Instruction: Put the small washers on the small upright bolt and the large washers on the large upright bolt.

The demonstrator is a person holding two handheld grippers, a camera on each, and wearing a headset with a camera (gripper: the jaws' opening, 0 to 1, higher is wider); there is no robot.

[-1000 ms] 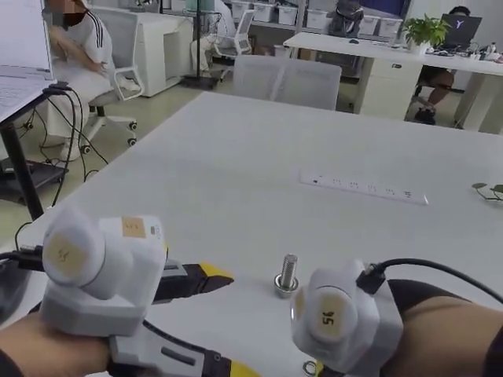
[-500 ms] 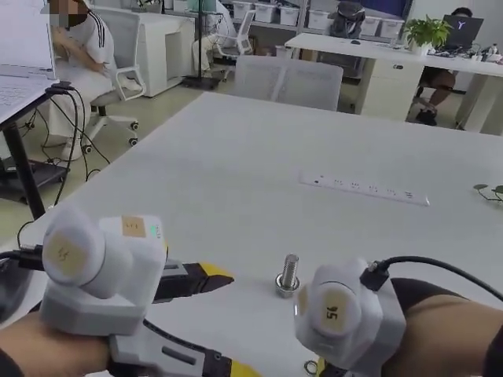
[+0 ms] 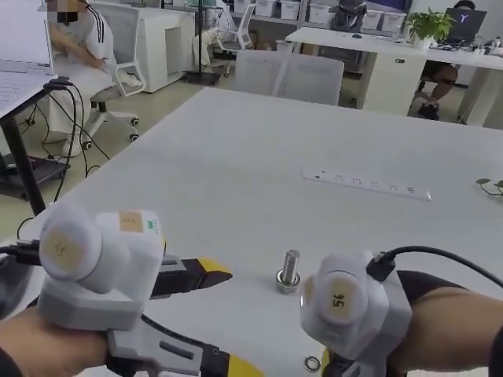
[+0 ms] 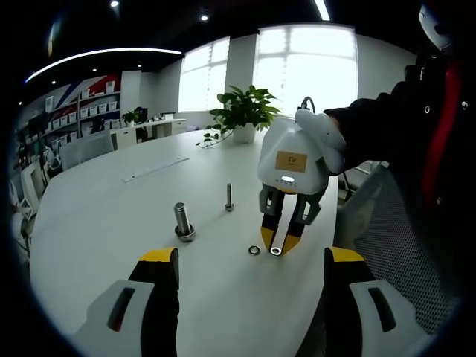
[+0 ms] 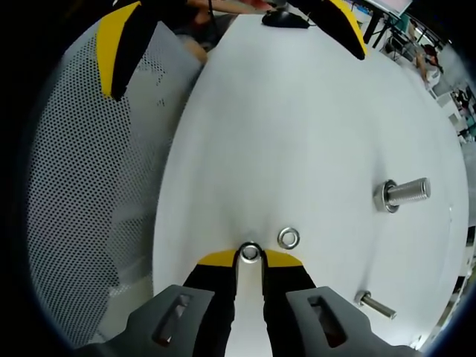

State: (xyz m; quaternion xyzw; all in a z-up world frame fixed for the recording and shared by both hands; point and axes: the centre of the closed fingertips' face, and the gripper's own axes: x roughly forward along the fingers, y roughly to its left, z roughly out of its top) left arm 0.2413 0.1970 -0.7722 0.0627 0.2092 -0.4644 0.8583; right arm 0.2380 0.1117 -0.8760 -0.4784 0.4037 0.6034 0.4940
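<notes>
At the near edge of the white tabletop (image 3: 236, 157), the right claw (image 5: 251, 262) has its yellow-tipped jaws drawn almost together on a small silver metal washer (image 5: 251, 252). It pinches the washer by its rim, at or just above the surface; I cannot tell whether it has lifted clear. A second silver washer (image 5: 288, 238) lies flat just beside it. The left claw (image 4: 251, 259) hangs with its jaws spread wide and nothing between them, pointed at the work. The thick silver upright bolt (image 3: 289, 269) stands near, beyond the right claw. The thin silver upright bolt (image 4: 229, 196) stands apart from the thick one.

Against the head view of a second ago, hardly anything has shifted. The right claw stays low at the same spot, the thick bolt's thread looks as bare as before, and the second silver washer lies where it lay. By my reading the pick-up is only just secured and nothing is threaded yet. Which bolt this washer suits cannot be judged from its size here.
</notes>
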